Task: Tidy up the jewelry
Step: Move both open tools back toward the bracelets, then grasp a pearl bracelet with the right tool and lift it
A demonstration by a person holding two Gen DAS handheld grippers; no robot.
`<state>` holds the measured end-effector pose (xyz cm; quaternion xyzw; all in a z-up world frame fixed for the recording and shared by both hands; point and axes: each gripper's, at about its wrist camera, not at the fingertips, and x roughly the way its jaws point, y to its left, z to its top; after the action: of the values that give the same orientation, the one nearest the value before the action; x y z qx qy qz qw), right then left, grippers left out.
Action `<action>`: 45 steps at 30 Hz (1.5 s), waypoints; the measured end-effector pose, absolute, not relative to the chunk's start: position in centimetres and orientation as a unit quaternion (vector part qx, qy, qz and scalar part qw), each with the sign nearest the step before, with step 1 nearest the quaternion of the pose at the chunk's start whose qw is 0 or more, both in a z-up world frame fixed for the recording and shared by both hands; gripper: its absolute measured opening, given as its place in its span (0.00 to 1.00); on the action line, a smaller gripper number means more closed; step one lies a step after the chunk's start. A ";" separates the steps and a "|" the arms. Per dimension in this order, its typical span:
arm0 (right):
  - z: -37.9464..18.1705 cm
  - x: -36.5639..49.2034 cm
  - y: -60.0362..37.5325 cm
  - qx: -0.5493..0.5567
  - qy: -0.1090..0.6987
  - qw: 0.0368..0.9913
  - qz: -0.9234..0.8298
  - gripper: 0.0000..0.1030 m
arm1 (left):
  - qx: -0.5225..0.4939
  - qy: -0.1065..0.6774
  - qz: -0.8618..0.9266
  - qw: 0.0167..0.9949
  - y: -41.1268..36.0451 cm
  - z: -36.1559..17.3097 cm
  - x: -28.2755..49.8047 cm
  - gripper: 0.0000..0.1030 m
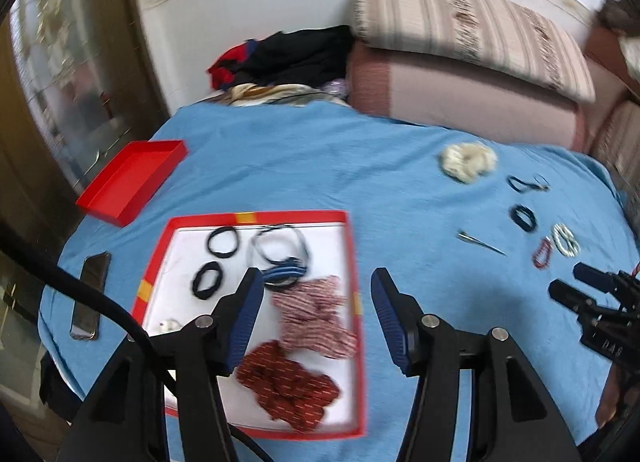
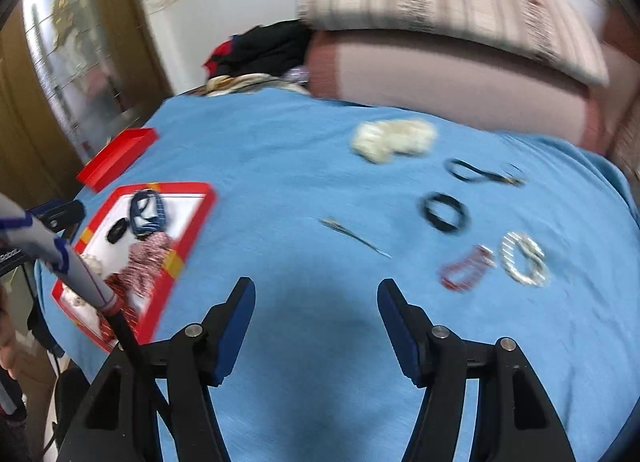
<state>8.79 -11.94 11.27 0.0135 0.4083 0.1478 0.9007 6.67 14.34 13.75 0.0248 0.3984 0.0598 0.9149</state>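
Sorting hair ties mid-task, the left gripper hangs spread and empty over the red tray, while the spread right gripper likely must reach ahead-right for the red beaded bracelet on the bed.

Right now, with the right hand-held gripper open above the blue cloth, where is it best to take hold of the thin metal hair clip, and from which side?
Probably at its middle, from straight above. The thin metal hair clip lies flat and slanted on the blue cloth, apart from everything else. Turn the right hand-held gripper so its open fingers close across the narrow width, not along the length.
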 end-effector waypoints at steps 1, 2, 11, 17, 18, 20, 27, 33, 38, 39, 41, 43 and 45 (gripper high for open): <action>11.2 8.5 -13.2 0.020 0.408 0.902 0.139 0.66 | 0.030 0.400 0.055 0.915 13.5 13.7 6.7 0.53; 11.2 8.2 -14.4 0.025 0.408 0.903 0.133 0.66 | 0.032 0.400 0.052 0.914 13.0 13.7 6.6 0.53; 9.5 7.2 -24.6 0.067 0.412 0.906 0.063 0.66 | 0.062 0.416 0.033 0.907 8.2 12.6 7.9 0.59; 7.8 7.7 -29.4 0.097 0.419 0.903 0.024 0.66 | 0.057 0.449 0.005 0.892 5.7 9.8 10.8 0.59; 7.5 7.9 -29.9 0.101 0.420 0.902 0.020 0.66 | 0.056 0.456 -0.003 0.888 5.1 9.1 11.5 0.59; 6.8 8.4 -30.8 0.105 0.423 0.900 0.014 0.66 | 0.050 0.465 -0.018 0.884 3.9 8.2 12.5 0.59; 5.1 12.0 -31.8 0.111 0.427 0.897 0.015 0.66 | 0.029 0.494 -0.077 0.866 -1.3 5.1 17.9 0.59; 4.1 15.2 -31.3 0.100 0.430 0.897 0.018 0.66 | 0.006 0.521 -0.108 0.847 -4.9 2.7 23.6 0.59; 3.2 17.7 -31.5 0.100 0.435 0.895 0.018 0.52 | 0.001 0.540 -0.132 0.831 -7.6 0.6 27.0 0.59; 3.0 18.1 -31.6 0.101 0.435 0.895 0.016 0.52 | 0.000 0.544 -0.137 0.828 -8.2 0.1 27.6 0.59; 2.8 18.8 -31.6 0.100 0.436 0.894 0.015 0.51 | -0.003 0.549 -0.148 0.822 -9.1 -0.6 28.5 0.59; 2.4 19.4 -31.6 0.092 0.440 0.893 0.015 0.44 | -0.001 0.548 -0.157 0.822 -10.0 -0.9 29.0 0.59; 2.2 19.7 -31.5 0.091 0.443 0.892 0.020 0.19 | 0.010 0.547 -0.158 0.822 -10.8 -1.0 29.3 0.58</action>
<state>19.68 -31.52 2.15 0.0908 0.4426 0.0201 0.8919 29.25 -10.82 -1.02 0.0102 0.5468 -0.1582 0.8222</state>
